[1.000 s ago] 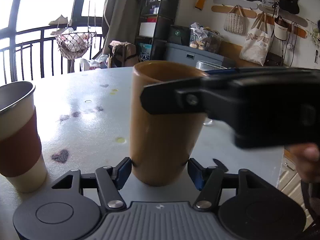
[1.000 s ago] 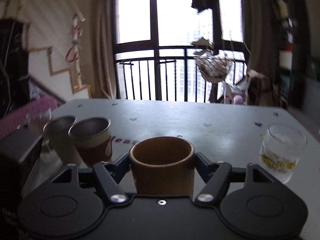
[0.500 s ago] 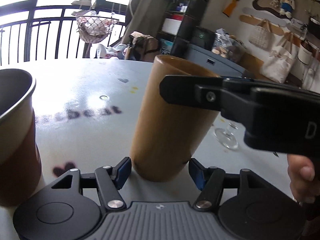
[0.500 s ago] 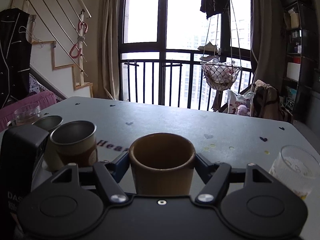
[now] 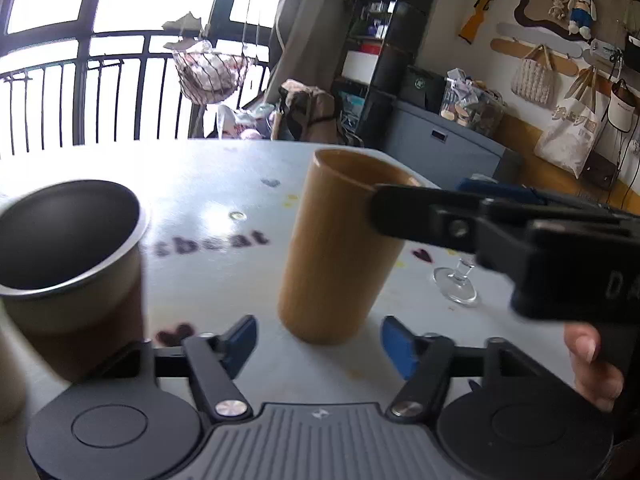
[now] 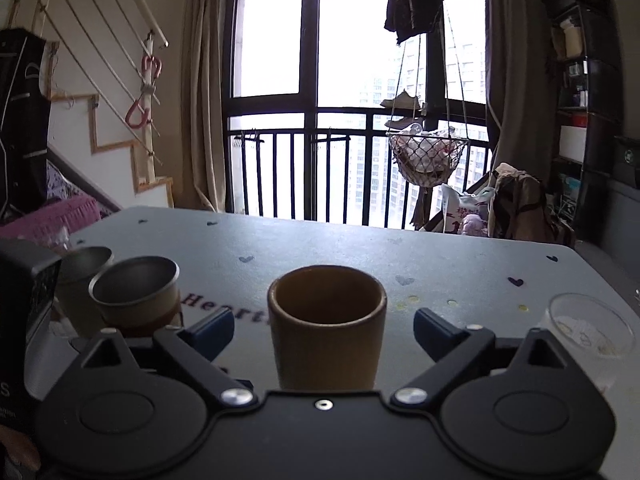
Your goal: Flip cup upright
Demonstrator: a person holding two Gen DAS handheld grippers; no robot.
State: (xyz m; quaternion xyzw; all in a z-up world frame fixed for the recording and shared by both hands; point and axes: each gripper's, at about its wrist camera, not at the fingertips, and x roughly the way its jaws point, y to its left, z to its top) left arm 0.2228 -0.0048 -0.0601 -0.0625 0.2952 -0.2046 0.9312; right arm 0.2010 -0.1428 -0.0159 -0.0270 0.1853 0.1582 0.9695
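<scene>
A tall orange-brown cup (image 5: pixel 340 248) stands upright on the grey table (image 5: pixel 224 184), mouth up. My left gripper (image 5: pixel 320 344) is open, its blue pads apart on either side of the cup's base and not touching it. In the right wrist view the same cup (image 6: pixel 326 332) stands between the spread fingers of my right gripper (image 6: pixel 324 330), which is open with gaps on both sides. The right gripper's body (image 5: pixel 520 240) shows in the left wrist view, beside the cup's rim.
A steel cup with a brown sleeve (image 5: pixel 68 264) stands close on the left; it shows in the right wrist view (image 6: pixel 138 296) with a second steel cup (image 6: pixel 82 280) behind it. A glass tumbler (image 6: pixel 588 328) stands at right. A wine glass foot (image 5: pixel 456 288) stands behind the right gripper.
Both grippers have opened off the cup: their pads were against its sides and now stand apart. The left gripper has drawn back a little, and the cup stays upright on the table.
</scene>
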